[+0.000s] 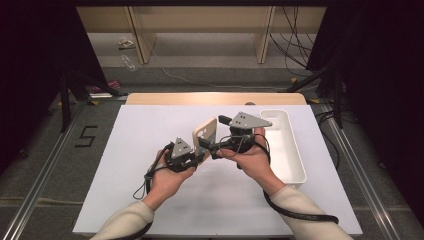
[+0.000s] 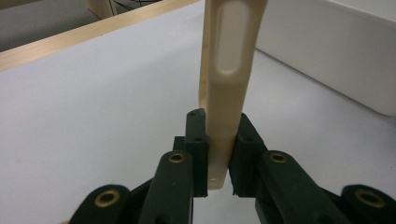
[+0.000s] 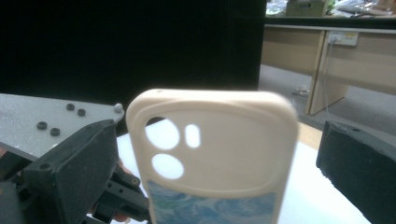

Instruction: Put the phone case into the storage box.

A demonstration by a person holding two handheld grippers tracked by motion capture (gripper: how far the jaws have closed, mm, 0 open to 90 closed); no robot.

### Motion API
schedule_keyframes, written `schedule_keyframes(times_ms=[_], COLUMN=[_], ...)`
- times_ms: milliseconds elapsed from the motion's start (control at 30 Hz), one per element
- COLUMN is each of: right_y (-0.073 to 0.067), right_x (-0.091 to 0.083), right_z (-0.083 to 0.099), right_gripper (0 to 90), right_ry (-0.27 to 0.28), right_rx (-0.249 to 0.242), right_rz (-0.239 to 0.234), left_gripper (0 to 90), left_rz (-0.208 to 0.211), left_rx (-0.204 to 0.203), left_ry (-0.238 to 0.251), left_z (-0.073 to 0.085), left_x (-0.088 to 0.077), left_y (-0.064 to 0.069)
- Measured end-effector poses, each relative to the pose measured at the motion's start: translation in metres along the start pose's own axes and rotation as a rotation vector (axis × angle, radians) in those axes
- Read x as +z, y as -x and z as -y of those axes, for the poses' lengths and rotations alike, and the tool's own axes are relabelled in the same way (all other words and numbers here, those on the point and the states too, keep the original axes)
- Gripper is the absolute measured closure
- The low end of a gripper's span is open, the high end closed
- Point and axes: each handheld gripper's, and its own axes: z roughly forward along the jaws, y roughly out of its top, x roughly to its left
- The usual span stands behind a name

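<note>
Left gripper (image 1: 198,154): fingers clenched on phone case (image 1: 205,134), upright above desk (image 1: 150,150) centre | Right gripper (image 3: 210,154): fingers released around case top | Risk: thin edge grip, right push may twist case loose | Bin (image 1: 295,165) at 3 o'clock

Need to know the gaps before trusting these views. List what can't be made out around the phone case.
- Phone case: lower part cut off by the right gripper view's bottom edge.
- Phone case top: cut off by the left gripper view's upper edge.
- Tray inside: near part hidden by the right hand, high view.

phone case (image 3: 212,154) bottom cut off, edges blurred
</note>
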Motion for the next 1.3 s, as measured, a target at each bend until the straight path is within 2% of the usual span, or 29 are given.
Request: schedule_keyframes(times_ms=[333, 567, 867, 1300], right_y=[-0.005, -0.006, -0.009, -0.009], right_x=[0.006, 0.007, 0.008, 0.008], right_z=[0.005, 0.007, 0.008, 0.008], right_gripper=[0.0, 0.4, 8.4, 11.7], right_ry=[-0.017, -0.015, 0.001, 0.016], right_rx=[-0.002, -0.010, -0.006, -0.030], right_rz=[0.006, 0.036, 0.071, 0.069], left_gripper=[79.4, 79.4, 79.4, 79.3], left_rz=[0.007, 0.015, 0.009, 0.007], left_rx=[0.007, 0.015, 0.014, 0.014], left_ry=[0.000, -0.004, 0.001, 0.008], left_z=[0.000, -0.001, -0.001, -0.001], left_x=[0.002, 0.004, 0.004, 0.003], left_y=[0.005, 0.010, 0.010, 0.009])
